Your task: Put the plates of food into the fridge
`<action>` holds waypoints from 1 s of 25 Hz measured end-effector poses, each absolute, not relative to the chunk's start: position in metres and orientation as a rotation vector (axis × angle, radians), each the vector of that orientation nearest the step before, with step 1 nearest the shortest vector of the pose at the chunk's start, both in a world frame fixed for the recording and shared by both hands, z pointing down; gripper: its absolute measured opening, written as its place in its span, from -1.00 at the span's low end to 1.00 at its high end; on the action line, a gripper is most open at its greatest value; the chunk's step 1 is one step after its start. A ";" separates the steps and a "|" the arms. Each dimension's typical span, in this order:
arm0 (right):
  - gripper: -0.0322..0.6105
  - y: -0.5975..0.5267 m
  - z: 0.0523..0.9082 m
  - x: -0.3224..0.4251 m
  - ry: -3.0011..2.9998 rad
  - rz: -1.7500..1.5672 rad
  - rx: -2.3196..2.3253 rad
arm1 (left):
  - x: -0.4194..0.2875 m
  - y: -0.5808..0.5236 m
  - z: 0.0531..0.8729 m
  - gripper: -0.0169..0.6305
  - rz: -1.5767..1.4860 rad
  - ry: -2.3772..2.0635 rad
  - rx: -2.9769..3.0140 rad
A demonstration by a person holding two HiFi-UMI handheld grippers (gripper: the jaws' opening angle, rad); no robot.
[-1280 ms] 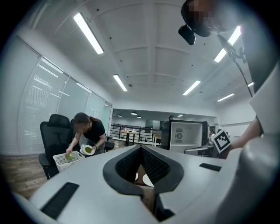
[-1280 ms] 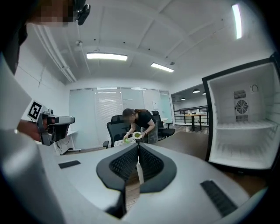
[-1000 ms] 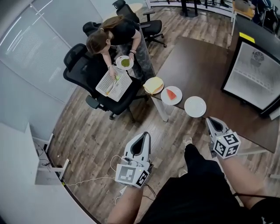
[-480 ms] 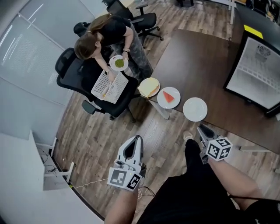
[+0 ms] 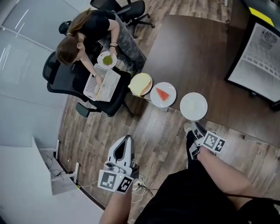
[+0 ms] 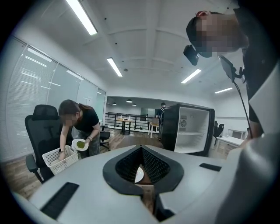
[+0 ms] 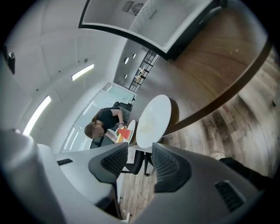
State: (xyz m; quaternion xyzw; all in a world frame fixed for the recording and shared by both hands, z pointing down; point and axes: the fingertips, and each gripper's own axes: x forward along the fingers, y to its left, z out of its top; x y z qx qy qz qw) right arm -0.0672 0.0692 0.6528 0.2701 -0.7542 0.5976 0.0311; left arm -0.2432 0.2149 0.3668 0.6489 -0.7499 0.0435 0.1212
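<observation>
Three plates stand along the near edge of the brown table (image 5: pixel 197 52): one with yellow food (image 5: pixel 140 84), one with a red watermelon slice (image 5: pixel 163 94) and a white plate (image 5: pixel 194 106). The open black fridge (image 5: pixel 262 57) stands at the table's far right. My right gripper (image 5: pixel 192 127) is just short of the white plate (image 7: pixel 153 116), rolled on its side; its jaws have just been opening and nothing is between them (image 7: pixel 141 153). My left gripper (image 5: pixel 127 138) hangs over the floor, left of the table, shut and empty (image 6: pixel 141 148).
A person (image 5: pixel 85 30) bends over a black office chair (image 5: pixel 65 81) holding a white basket (image 5: pixel 101 84), with a plate of green food (image 5: pixel 106 60) in hand. More office chairs (image 5: pixel 131 11) stand behind. A white desk corner (image 5: pixel 61 179) and cables lie at lower left.
My right gripper has sunk toward the table edge by the white plate, rolled sideways and parted its jaws. My left gripper has shifted slightly and stays shut.
</observation>
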 end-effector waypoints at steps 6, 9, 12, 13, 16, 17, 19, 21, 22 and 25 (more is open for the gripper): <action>-0.39 0.052 0.670 -0.077 -2.237 2.043 0.889 | -0.254 0.202 0.383 -0.93 0.138 -2.166 1.859; -0.39 0.044 0.677 -0.078 -2.205 2.077 0.911 | -0.263 0.199 0.387 -0.93 0.132 -2.175 1.820; -0.39 0.039 0.684 -0.081 -2.161 2.114 0.925 | -0.268 0.198 0.390 -0.94 0.133 -2.176 1.802; -0.39 0.037 0.686 -0.082 -2.142 2.143 0.930 | -0.269 0.197 0.391 -0.93 0.134 -2.174 1.797; -0.39 0.033 0.688 -0.084 -2.119 2.207 0.927 | -0.271 0.197 0.393 -0.93 0.141 -2.173 1.790; -0.39 0.031 0.689 -0.085 -2.120 2.214 0.924 | -0.271 0.197 0.393 -0.93 0.144 -2.172 1.788; -0.42 0.031 0.691 -0.082 -2.113 2.220 0.934 | -0.271 0.198 0.393 -0.94 0.147 -2.172 1.784; -0.75 0.031 0.692 -0.078 -2.121 2.202 0.957 | -0.271 0.199 0.394 -0.93 0.148 -2.171 1.782; -0.76 0.031 0.692 -0.076 -2.128 2.196 0.961 | -0.271 0.200 0.394 -0.93 0.149 -2.170 1.781; -0.82 0.033 0.687 -0.076 -2.140 2.221 0.943 | -0.270 0.203 0.394 -0.93 0.154 -2.171 1.780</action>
